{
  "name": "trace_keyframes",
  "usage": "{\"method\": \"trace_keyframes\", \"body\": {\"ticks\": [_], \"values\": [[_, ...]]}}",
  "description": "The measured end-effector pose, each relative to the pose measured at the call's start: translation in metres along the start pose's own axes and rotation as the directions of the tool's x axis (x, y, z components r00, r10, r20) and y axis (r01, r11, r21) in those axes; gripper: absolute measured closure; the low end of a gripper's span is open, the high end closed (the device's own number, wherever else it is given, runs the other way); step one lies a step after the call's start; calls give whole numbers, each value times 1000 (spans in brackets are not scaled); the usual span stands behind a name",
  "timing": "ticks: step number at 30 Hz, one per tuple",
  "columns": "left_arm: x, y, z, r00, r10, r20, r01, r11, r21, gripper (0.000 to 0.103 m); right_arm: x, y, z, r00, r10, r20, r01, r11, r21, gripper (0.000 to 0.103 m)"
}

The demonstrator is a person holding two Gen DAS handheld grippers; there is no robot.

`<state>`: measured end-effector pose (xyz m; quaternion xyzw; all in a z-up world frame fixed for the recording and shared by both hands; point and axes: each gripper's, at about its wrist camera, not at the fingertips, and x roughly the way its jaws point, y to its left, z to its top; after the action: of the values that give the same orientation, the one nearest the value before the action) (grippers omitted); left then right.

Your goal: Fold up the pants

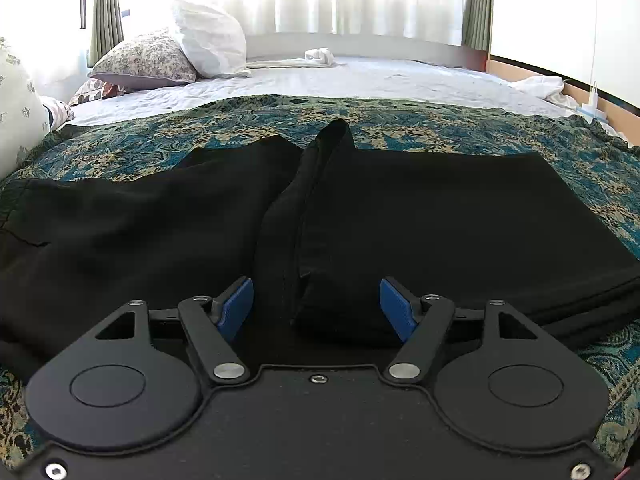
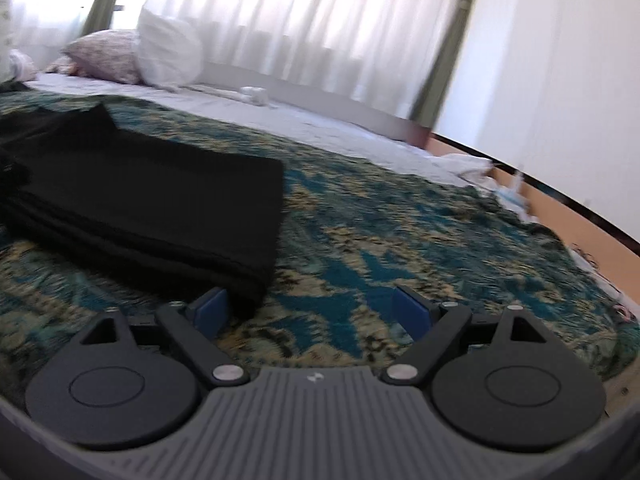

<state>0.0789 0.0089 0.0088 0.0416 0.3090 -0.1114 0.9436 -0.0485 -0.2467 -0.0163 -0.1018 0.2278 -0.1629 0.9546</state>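
Black pants lie partly folded on a teal and beige patterned bedspread. A raised ridge of fabric runs down their middle. My left gripper is open, its blue pads on either side of the near end of that ridge, with nothing clamped. In the right wrist view the pants lie flat at the left as a stacked fold. My right gripper is open over the bedspread, its left pad beside the near right corner of the pants.
A white pillow and a floral pillow lie at the bed's far left. A rolled white cloth lies by the curtained window. White cloth lies at the right bed edge near the wall.
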Motion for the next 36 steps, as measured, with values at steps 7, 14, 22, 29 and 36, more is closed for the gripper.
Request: {"method": "trace_keyframes", "body": {"ticks": [7, 14, 22, 29, 36], "values": [[2, 0, 1, 1000, 6, 2, -6, 1000, 2, 33, 11, 7, 5, 1000, -1, 11, 1, 999, -33, 11], [2, -2, 3, 1000, 11, -3, -11, 1000, 1, 33, 42, 26, 23, 1000, 5, -2, -5, 991, -135, 17], [4, -12, 3, 1000, 28, -2, -28, 1000, 9, 33, 48, 9, 12, 999, -14, 33, 20, 984, -179, 30], [6, -13, 3, 999, 31, -5, -31, 999, 7, 33, 56, 5, 13, 997, -81, 6, 81, 995, -65, 6], [5, -17, 2, 998, 55, -5, -55, 998, 12, 33, 51, 11, 12, 995, -67, 72, 86, 953, -291, 14]]}}
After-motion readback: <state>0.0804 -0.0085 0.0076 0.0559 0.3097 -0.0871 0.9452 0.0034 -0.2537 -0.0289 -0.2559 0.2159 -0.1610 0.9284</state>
